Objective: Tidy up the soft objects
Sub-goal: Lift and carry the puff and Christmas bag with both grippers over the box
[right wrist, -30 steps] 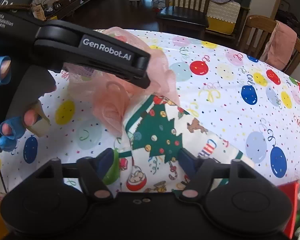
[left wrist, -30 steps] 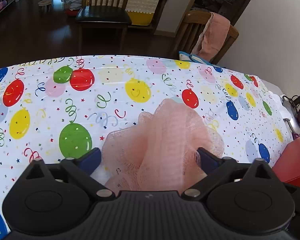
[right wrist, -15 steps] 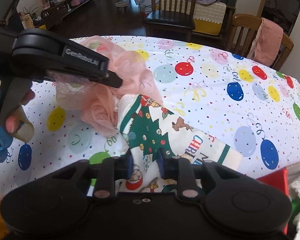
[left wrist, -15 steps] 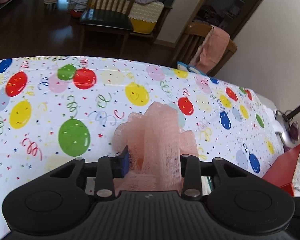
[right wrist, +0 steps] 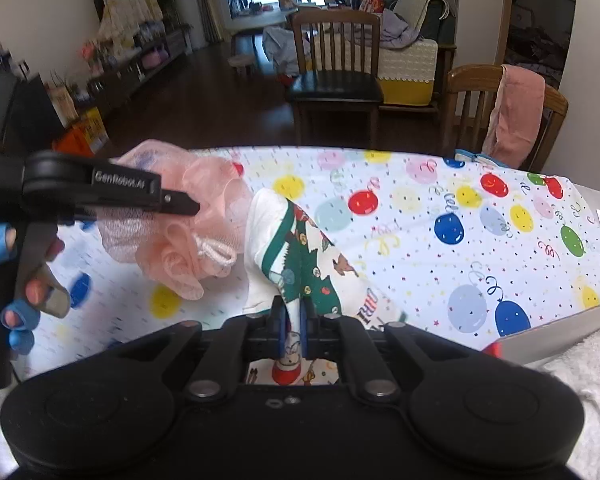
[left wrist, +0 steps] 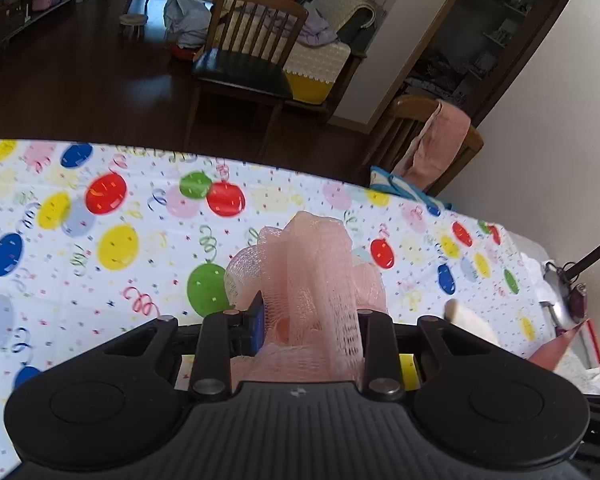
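Living room with a dark wood floor, and a desk (right wrist: pixel 440 248) covered in a white balloon-and-confetti tablecloth. Past the far edge, at 12 o'clock in both views, sits a wooden chair with a black seat (right wrist: pixel 336 80), and at about 2 o'clock a second wooden chair (right wrist: pixel 464 92) has a pink towel (right wrist: pixel 516 112) draped over its back. A sofa with a cream throw (right wrist: pixel 410 56) sits farther back.

The left gripper (left wrist: pixel 308 312) has its jaws clamped on a peach mesh bath pouf (left wrist: pixel 312 272), which bulges up and forward between them at the centre of the left wrist view. From the right wrist camera that same pouf (right wrist: pixel 196 216) shows at 10 o'clock, held clear above the desk with its white cord loop (right wrist: pixel 216 252) dangling on the right side, and the left gripper (right wrist: pixel 180 204) comes in from 9 o'clock with a hand (right wrist: pixel 24 276) wearing blue fingertip covers wrapped around its handle.

The right gripper (right wrist: pixel 294 316) has its jaws pinched tight on a fold of a white Christmas-print cloth (right wrist: pixel 300 264), with a green tree and little figures on it. The cloth is pulled up into a peak at the jaws and drapes back down onto the desk toward 4 o'clock. Pouf and cloth are just beside each other, can't tell if they touch.

At 4 o'clock in the right wrist view there's a red box edge (right wrist: pixel 496 348) with something white and fluffy (right wrist: pixel 588 376) beside it.
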